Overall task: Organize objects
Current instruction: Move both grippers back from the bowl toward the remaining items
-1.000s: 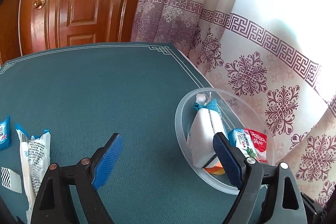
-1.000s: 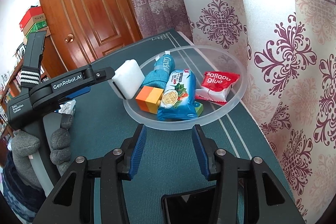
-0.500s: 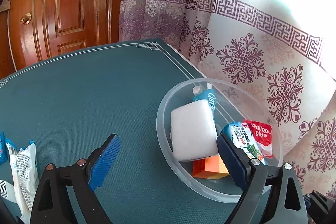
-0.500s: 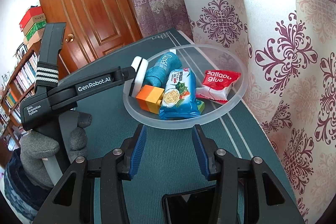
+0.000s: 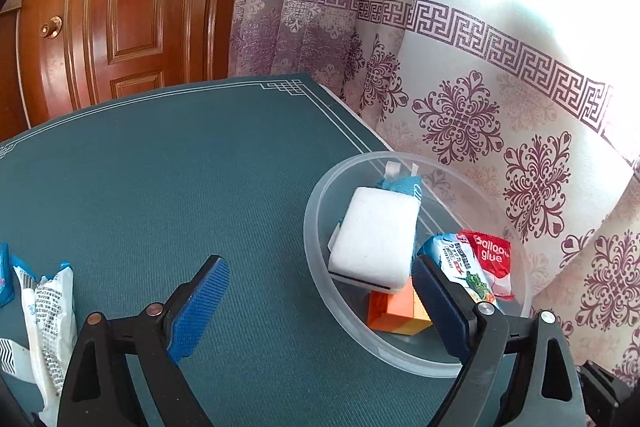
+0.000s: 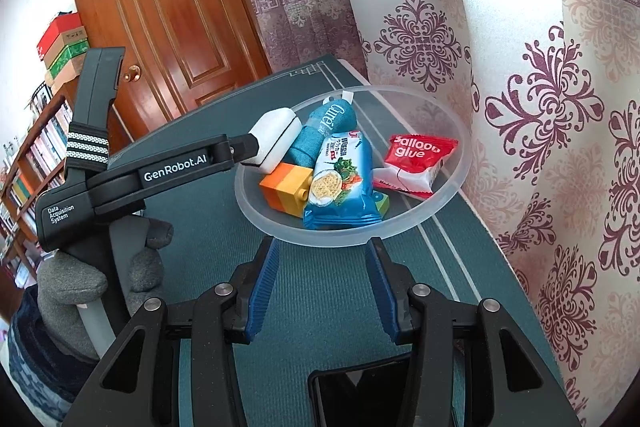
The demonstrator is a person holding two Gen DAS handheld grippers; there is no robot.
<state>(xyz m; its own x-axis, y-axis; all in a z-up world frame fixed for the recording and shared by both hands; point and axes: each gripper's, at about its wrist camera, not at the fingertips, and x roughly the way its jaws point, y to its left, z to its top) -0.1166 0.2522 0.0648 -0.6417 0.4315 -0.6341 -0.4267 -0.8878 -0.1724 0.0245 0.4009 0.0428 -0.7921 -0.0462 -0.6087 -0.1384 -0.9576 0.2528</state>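
A clear plastic bowl [image 5: 316, 227] [image 6: 460, 179] stands on the teal table by the curtain. Inside it a white sponge [image 5: 376, 235] [image 6: 276, 135] leans on a teal Curel pouch [image 6: 328, 131] and an orange block [image 5: 394, 311] [image 6: 286, 189]. A blue cracker packet [image 6: 340, 183] and a red Balloon glue packet [image 6: 416, 159] lie beside them. My left gripper [image 5: 318, 307] is open wide, its right finger over the bowl's near rim next to the sponge, nothing between the pads. My right gripper [image 6: 323, 291] hangs just short of the bowl, jaws narrowly apart and empty.
A white wrapper [image 5: 52, 307] and a blue packet [image 5: 4, 279] lie at the table's left. A grey-gloved hand [image 6: 68, 283] holds the left gripper. The patterned curtain [image 6: 540, 107] hugs the table's right edge. A wooden door [image 5: 120, 7] stands behind, a bookshelf [image 6: 36, 155] far left.
The white sponge, held on edge at the bowl's rim a second ago, has dropped free and now lies in the bowl. The left gripper shifted slightly. The right gripper stayed still.
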